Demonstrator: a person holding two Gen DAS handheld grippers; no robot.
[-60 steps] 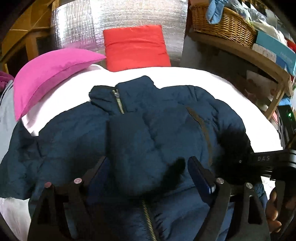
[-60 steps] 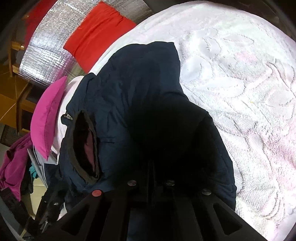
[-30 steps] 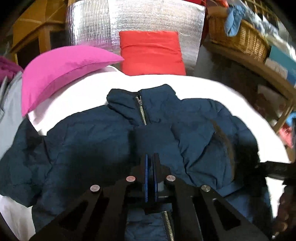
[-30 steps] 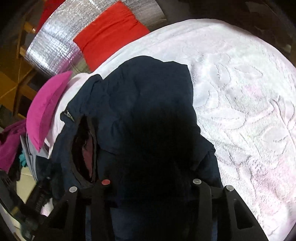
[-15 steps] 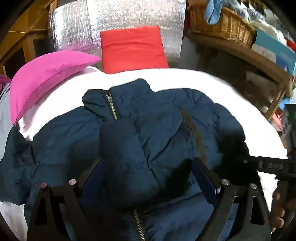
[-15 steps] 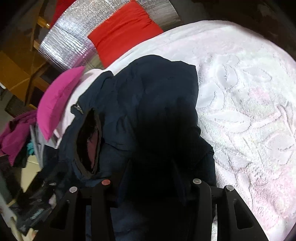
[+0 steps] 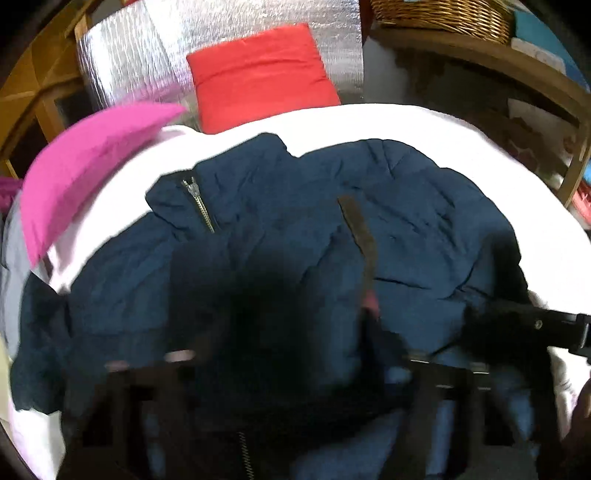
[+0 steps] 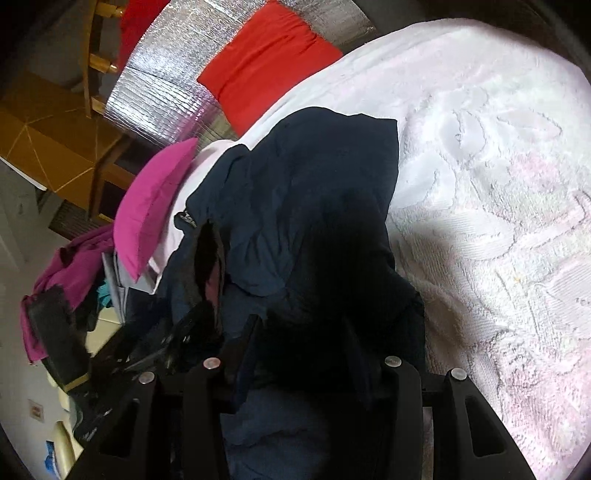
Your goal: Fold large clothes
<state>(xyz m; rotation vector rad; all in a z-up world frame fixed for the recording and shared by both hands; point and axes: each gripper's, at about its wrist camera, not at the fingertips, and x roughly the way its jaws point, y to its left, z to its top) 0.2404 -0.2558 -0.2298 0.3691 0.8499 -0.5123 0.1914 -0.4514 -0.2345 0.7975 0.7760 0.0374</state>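
A dark navy padded jacket [image 7: 406, 221] lies front up on a white textured bedspread [image 7: 406, 122], its zipped collar [image 7: 195, 199] toward the pillows. A folded sleeve lies across its middle. My left gripper [image 7: 295, 354] is open, its blurred fingers standing wide on either side of that sleeve. In the right wrist view the jacket [image 8: 314, 192] fills the centre, and my right gripper [image 8: 303, 339] is open over its dark near edge. The right gripper also shows at the right edge of the left wrist view [image 7: 535, 325].
A pink pillow [image 7: 85, 162] and a red pillow [image 7: 258, 74] lie at the bed's head against a silver foil panel [image 7: 147, 62]. A wicker basket [image 7: 443, 14] stands on a wooden shelf at right. Magenta clothes [image 8: 62, 273] pile left of the bed.
The left gripper shut about a second ago, then opened again, and has now dropped lower and nearer over the sleeve. The right gripper opened from shut and stays open.
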